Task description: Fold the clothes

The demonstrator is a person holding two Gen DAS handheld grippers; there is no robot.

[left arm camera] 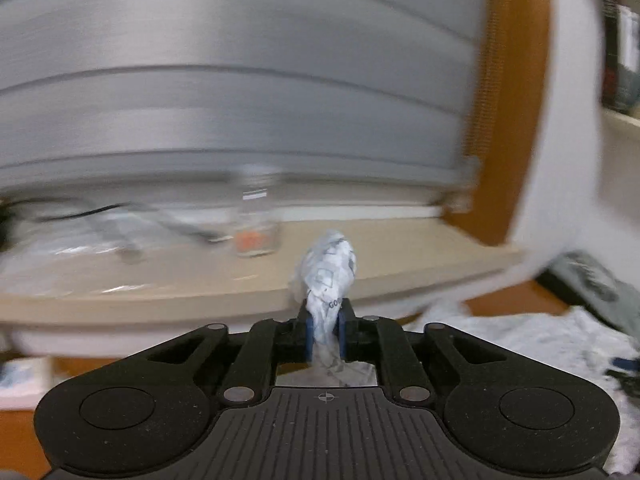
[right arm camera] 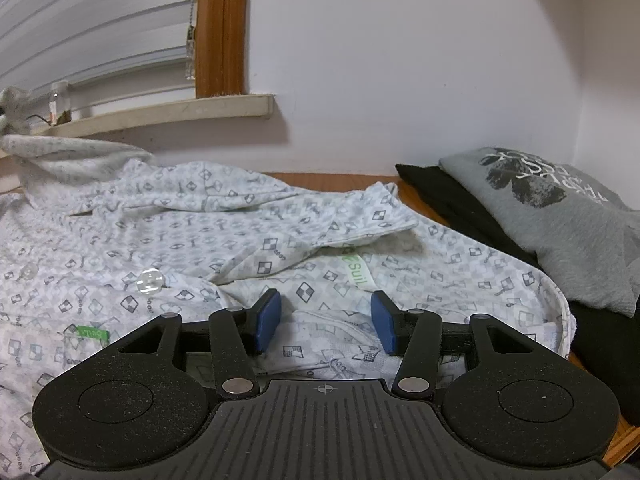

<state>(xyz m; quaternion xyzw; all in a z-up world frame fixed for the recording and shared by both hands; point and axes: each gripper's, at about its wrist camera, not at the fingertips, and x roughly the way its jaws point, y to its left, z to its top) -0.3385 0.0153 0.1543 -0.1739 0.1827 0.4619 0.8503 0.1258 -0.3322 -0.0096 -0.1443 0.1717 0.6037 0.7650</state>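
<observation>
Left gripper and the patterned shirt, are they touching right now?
Touching. In the left wrist view the left gripper has a bunched fold of the patterned shirt pinched between its blue jaws.

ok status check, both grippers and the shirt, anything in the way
Left gripper shut on a bunch of the patterned shirt. Right gripper open over the collar, holding nothing. Folded grey shirt beside it, clear.
</observation>
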